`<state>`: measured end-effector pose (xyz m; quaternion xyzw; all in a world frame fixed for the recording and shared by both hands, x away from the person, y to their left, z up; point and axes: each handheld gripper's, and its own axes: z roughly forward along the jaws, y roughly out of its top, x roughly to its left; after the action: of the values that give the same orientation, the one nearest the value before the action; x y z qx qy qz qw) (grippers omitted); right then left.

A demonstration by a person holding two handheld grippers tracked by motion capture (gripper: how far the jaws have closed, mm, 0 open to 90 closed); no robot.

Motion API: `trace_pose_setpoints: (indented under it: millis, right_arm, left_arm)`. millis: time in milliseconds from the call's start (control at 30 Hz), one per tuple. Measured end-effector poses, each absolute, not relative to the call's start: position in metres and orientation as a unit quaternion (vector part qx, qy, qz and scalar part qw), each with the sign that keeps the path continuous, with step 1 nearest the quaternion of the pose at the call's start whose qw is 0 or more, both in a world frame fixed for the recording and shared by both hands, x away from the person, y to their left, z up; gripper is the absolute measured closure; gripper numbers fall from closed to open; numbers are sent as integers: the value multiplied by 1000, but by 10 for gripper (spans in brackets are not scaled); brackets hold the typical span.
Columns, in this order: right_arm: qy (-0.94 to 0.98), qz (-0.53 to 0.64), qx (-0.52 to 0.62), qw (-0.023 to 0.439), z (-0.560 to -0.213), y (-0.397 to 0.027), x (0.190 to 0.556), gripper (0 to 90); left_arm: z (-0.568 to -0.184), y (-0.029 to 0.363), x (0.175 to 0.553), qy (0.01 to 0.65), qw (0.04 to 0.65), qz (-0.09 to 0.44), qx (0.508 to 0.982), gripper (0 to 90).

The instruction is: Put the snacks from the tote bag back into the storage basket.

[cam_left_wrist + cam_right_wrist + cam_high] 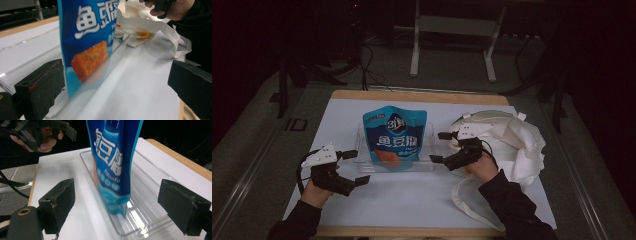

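Observation:
A blue snack pouch [394, 137] stands upright in a clear plastic tray [428, 145] at the middle of the white table top. My left gripper [358, 166] is open just left of the tray, its jaws pointing at the pouch [87, 37] without touching it. My right gripper [438, 147] is open at the tray's right end, level with the pouch's edge [115, 157]. In the right gripper view the jaws stand wide on either side of the tray [147, 192]. Nothing is held between either pair of jaws.
A white cloth tote bag [512, 135] lies crumpled at the table's right, its strap trailing toward the front edge. Bare white surface [412, 200] spreads in front of the tray. A metal stand [452, 30] and cables [367, 65] sit on the floor beyond.

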<state>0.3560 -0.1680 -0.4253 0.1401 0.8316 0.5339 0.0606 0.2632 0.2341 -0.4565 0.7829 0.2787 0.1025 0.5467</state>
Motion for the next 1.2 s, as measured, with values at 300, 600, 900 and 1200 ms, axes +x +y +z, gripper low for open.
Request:
trace_pose_setpoints:
  millis: [300,600,900,1200]
  right_arm:
    - [834,529,143,62,-439,-188,336,146]
    - [834,529,146,62,-446,-209,317,146]
    - [829,535,149,69,-448,-229,301,145]
    - [831,529,155,73,-454,-241,293,145]
  left_arm:
    - [-451,210,241,219,563,77,794,12]
    - [-451,174,238,177,560,46,808,11]
    - [-458,150,243,161,558,21,814,12]
    - [-465,130,244,149,540,17,828,12]
